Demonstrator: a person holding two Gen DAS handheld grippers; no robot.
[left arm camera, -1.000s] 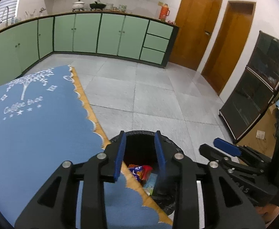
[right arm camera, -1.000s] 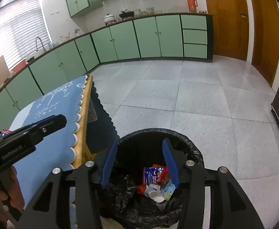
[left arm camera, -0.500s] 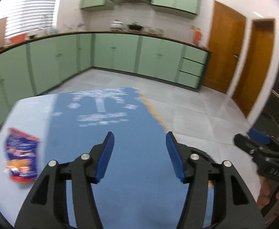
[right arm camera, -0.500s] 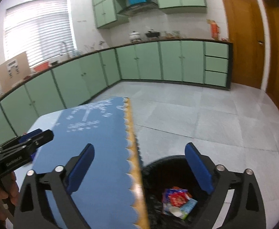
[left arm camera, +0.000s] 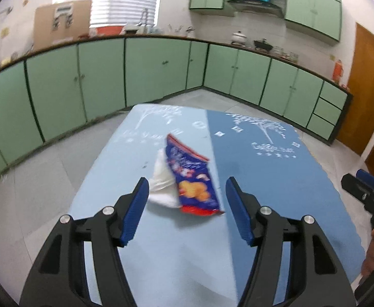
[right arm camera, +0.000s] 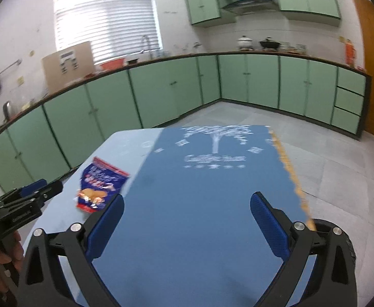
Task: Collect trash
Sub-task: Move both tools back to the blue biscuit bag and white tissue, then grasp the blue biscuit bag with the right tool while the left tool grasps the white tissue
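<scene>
A blue and red snack packet (left arm camera: 190,179) lies flat on the blue tablecloth (left arm camera: 263,179), with a crumpled white tissue (left arm camera: 161,181) against its left side. My left gripper (left arm camera: 187,208) is open and empty, its fingers either side of the packet's near end, just short of it. The packet also shows in the right wrist view (right arm camera: 98,185), to the left. My right gripper (right arm camera: 187,226) is open wide and empty over the dark blue cloth (right arm camera: 199,192). The black trash bin's rim (right arm camera: 325,223) peeks out at the table's right edge.
Green cabinets (left arm camera: 148,71) line the far walls, with wooden doors (left arm camera: 369,97) on the right. The right gripper shows at the right edge of the left wrist view (left arm camera: 366,194). Grey tiled floor (right arm camera: 340,166) surrounds the table.
Both grippers swung away from the trash bin to the left, over the table, and opened wider. The snack packet and tissue now lie in front of the left gripper.
</scene>
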